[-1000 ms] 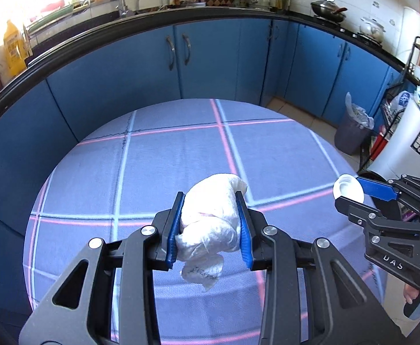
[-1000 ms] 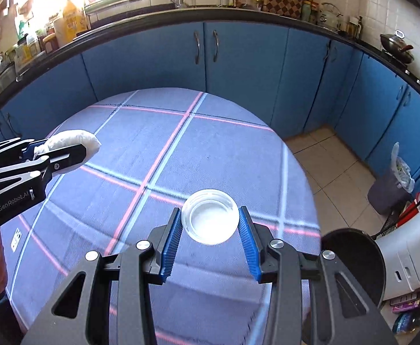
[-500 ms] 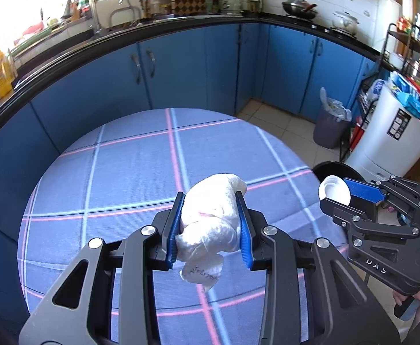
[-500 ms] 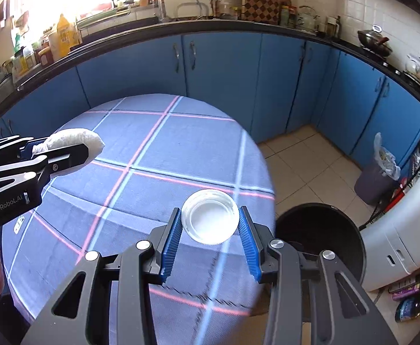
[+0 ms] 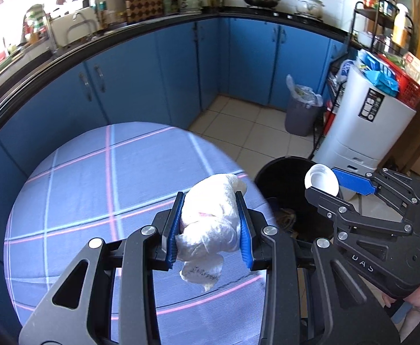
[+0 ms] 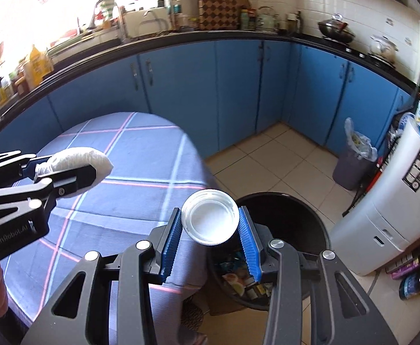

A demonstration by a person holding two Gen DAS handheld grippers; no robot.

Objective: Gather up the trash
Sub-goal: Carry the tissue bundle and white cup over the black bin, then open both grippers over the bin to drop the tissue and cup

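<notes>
Both tongs are clamped tight on rubbish. Left gripper has its blue pads pressed against either side of a crumpled white wad of paper or plastic film, with a loose scrap bearing faint writing hanging beneath it. From the right wrist view the same wad pokes out past the fingertips of the left gripper, held above the round table's blue plaid cloth.

Right gripper pinches a white plastic lid by its ribbed rim, hollow side facing the camera, jaws about as wide apart as the lid itself. It hangs over the near edge of a black bin that stands on the tiled floor right beside the table; inside, wrappers and other scraps lie at the bottom. In the left wrist view the lid sits in front of the bin's dark mouth, with the right gripper reaching in from the side.

Further off, a grey bin with a plastic liner stands by the blue cabinets, next to a white appliance.
</notes>
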